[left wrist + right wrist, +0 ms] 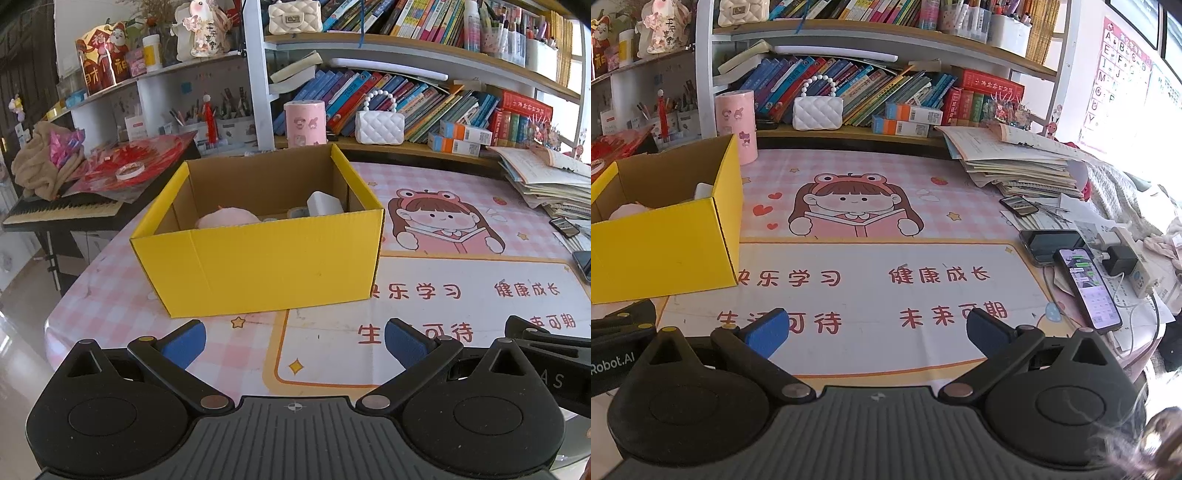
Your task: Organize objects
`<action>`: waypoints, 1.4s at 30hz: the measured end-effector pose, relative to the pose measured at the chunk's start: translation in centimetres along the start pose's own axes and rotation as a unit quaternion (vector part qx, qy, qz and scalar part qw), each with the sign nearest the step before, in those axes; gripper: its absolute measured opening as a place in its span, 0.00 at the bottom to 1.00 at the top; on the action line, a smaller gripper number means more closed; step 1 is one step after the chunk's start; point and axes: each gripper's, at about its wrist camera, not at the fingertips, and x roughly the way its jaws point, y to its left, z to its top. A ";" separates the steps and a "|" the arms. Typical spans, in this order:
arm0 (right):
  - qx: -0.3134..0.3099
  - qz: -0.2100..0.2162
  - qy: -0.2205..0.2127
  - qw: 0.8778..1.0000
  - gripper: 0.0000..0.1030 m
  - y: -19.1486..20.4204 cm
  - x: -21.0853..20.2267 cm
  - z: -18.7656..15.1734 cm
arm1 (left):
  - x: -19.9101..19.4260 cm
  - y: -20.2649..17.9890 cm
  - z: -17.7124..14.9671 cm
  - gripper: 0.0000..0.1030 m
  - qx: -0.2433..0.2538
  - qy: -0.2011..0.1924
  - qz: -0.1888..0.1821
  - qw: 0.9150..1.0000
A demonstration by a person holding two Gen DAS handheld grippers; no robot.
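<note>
**Two open grippers and one yellow box**

There are two grippers, and both are low over the near edge of the desk. The left gripper (294, 341) has its two blue pads spread wide, with nothing between them. The right gripper (875, 330) is spread wide too and holds nothing. They sit close, side by side, and each one peeks into the other's view.

Under them lies one desk mat (871, 229), pink and white, with a picture of a girl reading a book.

Just past the left gripper stands one yellow box (258, 258) on the left part of the mat. Its top is open. Inside I can count three things: one soft pink toy (227, 218) on the left, one white block (323, 203) on the right, and one small grey thing (298, 212) between them that is too hidden to tell.

Behind the box, far back, stands one pink tube (306, 122) with cartoon faces. Right of it sits one white quilted bag (379, 125) with a bead handle.

On the right side of the desk I see three phones (1087, 288); the nearest one is lit and has a cable. One tall pile of paper books (1023, 166) sits far right. Two long shelves of books (849, 88) run along the back.
</note>
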 end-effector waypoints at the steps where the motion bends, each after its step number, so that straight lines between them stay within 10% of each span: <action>1: -0.001 0.000 0.000 1.000 1.00 0.0 0.0 0.0 | 0.0 0.1 0.0 1.00 -0.001 0.001 0.000 1.000; 42: -0.001 -0.002 -0.001 1.000 1.00 0.0 -0.1 -0.1 | 0.2 0.2 -0.2 1.00 -0.004 0.010 -0.005 1.000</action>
